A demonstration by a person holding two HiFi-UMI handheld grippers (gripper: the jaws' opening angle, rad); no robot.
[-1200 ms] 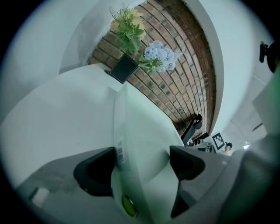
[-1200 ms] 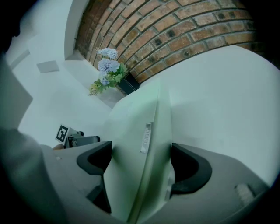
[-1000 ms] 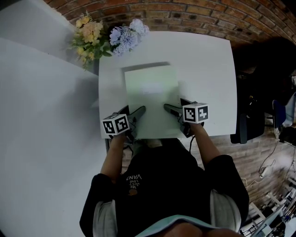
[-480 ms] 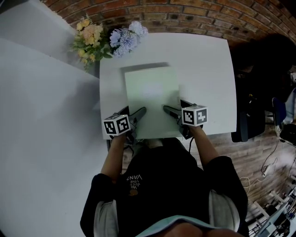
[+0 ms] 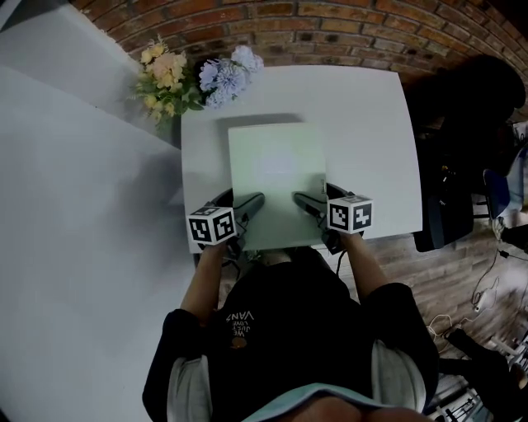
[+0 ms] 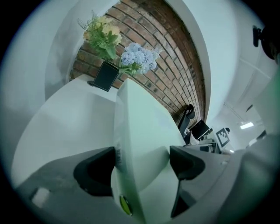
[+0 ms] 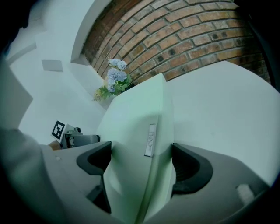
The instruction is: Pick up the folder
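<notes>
A pale green folder (image 5: 276, 173) hangs over the white table (image 5: 371, 124), held by its near edge and tilted with the far end up. My left gripper (image 5: 254, 200) is shut on its near left corner. My right gripper (image 5: 302, 199) is shut on the near right corner. In the left gripper view the folder (image 6: 140, 127) passes between the dark pads of that gripper (image 6: 142, 164), spine side to the left. The right gripper view shows the folder (image 7: 135, 118) clamped in the right gripper (image 7: 140, 159), with a small label on its edge.
Yellow and blue flowers in a dark pot (image 5: 198, 78) stand at the table's far left corner, by a brick wall (image 5: 330, 25). A white partition (image 5: 74, 206) runs along the left. A dark chair (image 5: 462, 165) sits to the right of the table.
The folder has come up off the table toward the head camera and shifted slightly right; both grippers rose with it, still clamped on its near edge.
</notes>
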